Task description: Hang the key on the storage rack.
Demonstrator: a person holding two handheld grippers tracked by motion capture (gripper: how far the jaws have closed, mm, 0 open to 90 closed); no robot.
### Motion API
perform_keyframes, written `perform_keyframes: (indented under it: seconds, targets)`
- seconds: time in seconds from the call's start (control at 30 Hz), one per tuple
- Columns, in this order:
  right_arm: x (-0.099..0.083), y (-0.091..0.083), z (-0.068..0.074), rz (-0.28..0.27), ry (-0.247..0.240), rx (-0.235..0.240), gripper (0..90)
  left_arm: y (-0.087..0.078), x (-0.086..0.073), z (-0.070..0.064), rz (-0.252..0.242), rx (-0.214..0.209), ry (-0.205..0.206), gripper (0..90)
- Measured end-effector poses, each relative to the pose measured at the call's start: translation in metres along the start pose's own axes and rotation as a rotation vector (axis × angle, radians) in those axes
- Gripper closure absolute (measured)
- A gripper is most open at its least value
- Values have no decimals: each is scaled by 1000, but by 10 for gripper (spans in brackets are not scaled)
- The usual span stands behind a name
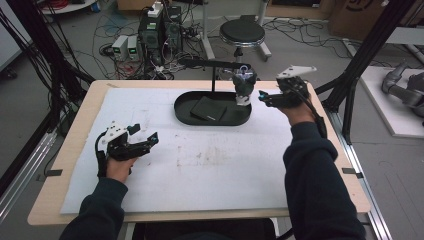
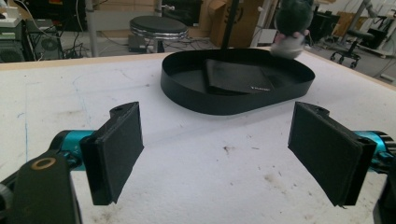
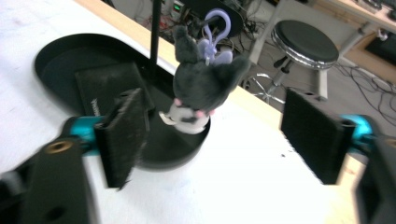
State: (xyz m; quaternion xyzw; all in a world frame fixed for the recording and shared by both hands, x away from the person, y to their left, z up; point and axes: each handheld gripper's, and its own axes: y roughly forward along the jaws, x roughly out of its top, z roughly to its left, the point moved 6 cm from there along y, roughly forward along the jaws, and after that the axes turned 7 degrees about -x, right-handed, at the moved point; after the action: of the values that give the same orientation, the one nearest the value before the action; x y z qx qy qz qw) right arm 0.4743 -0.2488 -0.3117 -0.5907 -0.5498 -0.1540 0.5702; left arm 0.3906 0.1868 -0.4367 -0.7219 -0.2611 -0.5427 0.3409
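one plush toy (image 3: 201, 86), one black oval tray (image 1: 187, 116), one dark square pad (image 1: 208, 108) lying flat in the tray, one black stand (image 1: 214, 65) rising from the tray's far side, and two claws; the toy hangs from the stand's arm by a lilac clip (image 3: 215, 29), above the tray's right end, clear of the tray floor; the right claw (image 1: 267, 96) is held just beside the toy, its jaws wide apart with nothing between them; the left claw (image 1: 148, 138) hovers over the white tabletop (image 1: 200, 165) well apart from the tray, jaws also spread and empty; a round black stool (image 1: 242, 33) stands on the floor beyond the tabletop; the toy is dark grey and furry with pointed ears, a pale muzzle and pink spots.
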Motion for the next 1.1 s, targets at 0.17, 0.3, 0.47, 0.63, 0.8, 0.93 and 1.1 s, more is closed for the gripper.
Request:
perform_keyframes:
  seconds: [0.17,0.3,0.47,0.63,0.8,0.93,1.1]
  targets:
    - [-43,-24,-12,-11,83,22,223,0,0,2,-7,1,-9,176]
    - [-84,-30,-11,4,154,37,220,-1,0,0,1,3,8,174]
    - [-133,-32,2,-11,223,49,219,-1,-1,-1,13,-1,20,174]
    - [-160,-34,14,-40,237,31,218,-2,-1,-4,12,-9,29,174]
    - [-170,-33,24,-36,213,17,218,-3,-1,-6,15,-13,39,174]
    - [-168,-32,28,-29,166,4,218,-4,-2,-7,16,-11,41,174]
    - [-167,-32,30,-23,142,3,218,-4,-3,-8,21,-11,48,174]
